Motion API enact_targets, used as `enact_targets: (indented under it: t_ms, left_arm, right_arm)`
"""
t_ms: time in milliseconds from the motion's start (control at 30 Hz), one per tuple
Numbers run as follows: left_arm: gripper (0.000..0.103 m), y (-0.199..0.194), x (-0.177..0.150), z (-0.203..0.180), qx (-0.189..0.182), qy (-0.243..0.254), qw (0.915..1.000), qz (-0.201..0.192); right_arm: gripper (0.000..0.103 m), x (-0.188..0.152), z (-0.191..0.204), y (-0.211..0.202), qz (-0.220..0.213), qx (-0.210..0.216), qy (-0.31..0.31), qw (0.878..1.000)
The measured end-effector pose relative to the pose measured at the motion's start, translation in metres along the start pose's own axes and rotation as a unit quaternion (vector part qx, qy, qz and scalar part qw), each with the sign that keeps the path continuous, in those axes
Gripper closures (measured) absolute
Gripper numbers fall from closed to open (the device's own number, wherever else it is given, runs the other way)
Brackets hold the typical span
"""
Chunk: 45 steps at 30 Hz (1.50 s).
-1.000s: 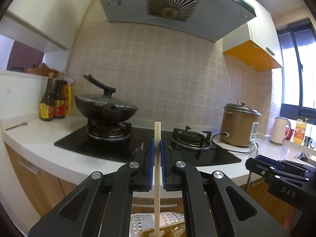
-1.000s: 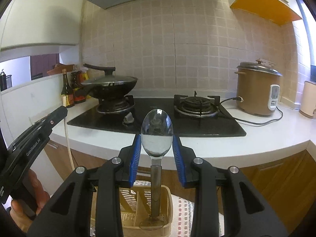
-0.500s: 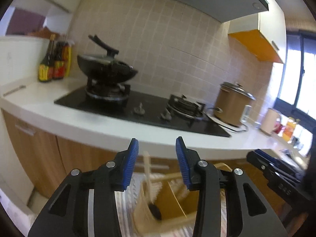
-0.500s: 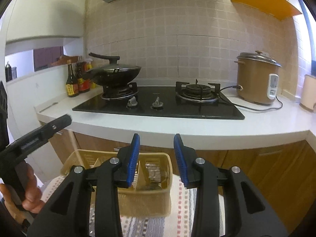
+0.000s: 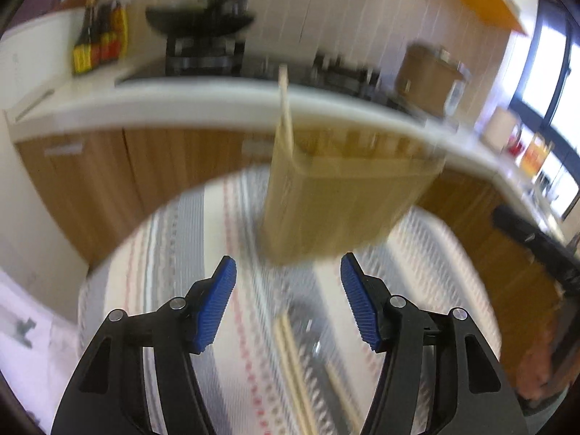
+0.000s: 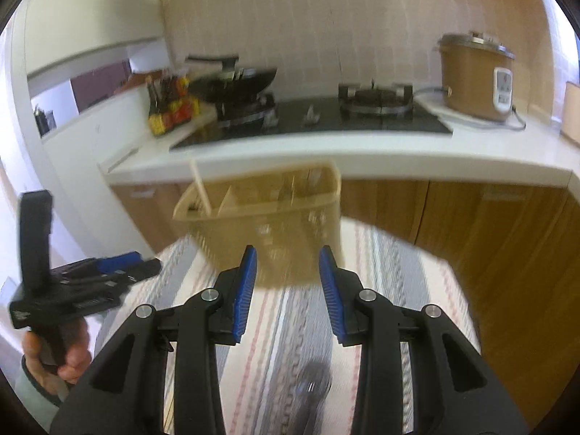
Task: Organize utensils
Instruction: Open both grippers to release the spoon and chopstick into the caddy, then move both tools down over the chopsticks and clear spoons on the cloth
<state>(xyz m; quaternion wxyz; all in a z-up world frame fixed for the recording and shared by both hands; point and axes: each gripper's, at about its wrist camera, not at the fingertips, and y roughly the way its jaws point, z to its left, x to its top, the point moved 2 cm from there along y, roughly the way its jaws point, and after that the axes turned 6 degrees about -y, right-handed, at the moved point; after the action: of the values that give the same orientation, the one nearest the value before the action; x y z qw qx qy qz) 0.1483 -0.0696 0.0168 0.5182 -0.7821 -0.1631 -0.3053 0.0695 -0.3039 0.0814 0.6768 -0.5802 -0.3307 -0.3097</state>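
Observation:
A beige slotted utensil basket point(image 5: 348, 199) point(image 6: 264, 224) stands on a striped cloth point(image 5: 181, 253), with one pale chopstick point(image 5: 284, 108) point(image 6: 201, 188) upright in its left end. My left gripper point(image 5: 288, 301) points down in front of the basket, its jaws opening with nothing between them. In the right wrist view, a hand point(image 6: 69, 355) holds it at the left point(image 6: 145, 262). My right gripper point(image 6: 288, 290) is open and empty just short of the basket. More chopsticks point(image 5: 293, 362) and a dark spoon point(image 6: 311, 384) lie blurred on the cloth.
Behind the basket a white counter point(image 6: 398, 159) over wooden cabinets carries a black hob with a wok point(image 6: 235, 79), sauce bottles point(image 6: 170, 108) and a brown rice cooker point(image 6: 475, 79). The cloth covers a round table.
The left gripper let go of the chopstick and the right gripper of the spoon, both into the basket. Both grippers then drew back and tilted down toward the cloth. The left jaws spread wider.

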Motion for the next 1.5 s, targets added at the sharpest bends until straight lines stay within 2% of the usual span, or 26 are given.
enact_targets:
  t_ms: [133,267,333,400,567,733,967,1200,1367,1500]
  left_arm:
    - [0.056,0.022,-0.035,0.014,0.010,-0.003,0.9984,0.056]
    - [0.056,0.031,-0.056,0.023,0.025,-0.001,0.9964,0.080]
    - [0.058,0.035,-0.064,0.028,0.036,0.002,0.9948,0.095]
    - [0.061,0.038,-0.071,0.028,0.044,0.009,0.9933,0.106]
    - [0.068,0.041,-0.083,0.035,0.049,0.017,0.9909,0.125]
    - [0.070,0.040,-0.077,0.045,0.018,-0.013,0.9908,0.134]
    - [0.075,0.044,-0.069,0.058,-0.028,-0.052,0.9851,0.161]
    - [0.076,0.053,-0.062,0.047,-0.034,-0.053,0.9838,0.168]
    - [0.076,0.060,-0.062,0.025,0.023,0.003,0.9883,0.151]
    - [0.080,0.061,-0.063,0.018,0.050,0.019,0.9890,0.138]
  right_arm:
    - [0.070,-0.028,0.013,0.003,0.042,0.011,-0.008,0.999]
    - [0.070,-0.044,0.021,0.010,0.081,0.011,-0.018,0.997]
    - [0.065,-0.051,0.021,0.014,0.095,0.014,-0.013,0.995]
    - [0.055,-0.057,0.019,0.017,0.107,0.018,-0.007,0.994]
    - [0.054,-0.066,0.023,0.024,0.130,0.021,-0.017,0.991]
    - [0.054,-0.072,0.027,0.033,0.160,0.024,-0.019,0.987]
    - [0.054,-0.080,0.013,0.042,0.185,0.045,0.032,0.981]
    - [0.054,-0.078,0.009,0.051,0.196,0.048,0.043,0.979]
    - [0.054,-0.075,0.013,0.055,0.199,0.050,0.036,0.978]
    - [0.054,-0.075,0.011,0.056,0.202,0.048,0.035,0.978]
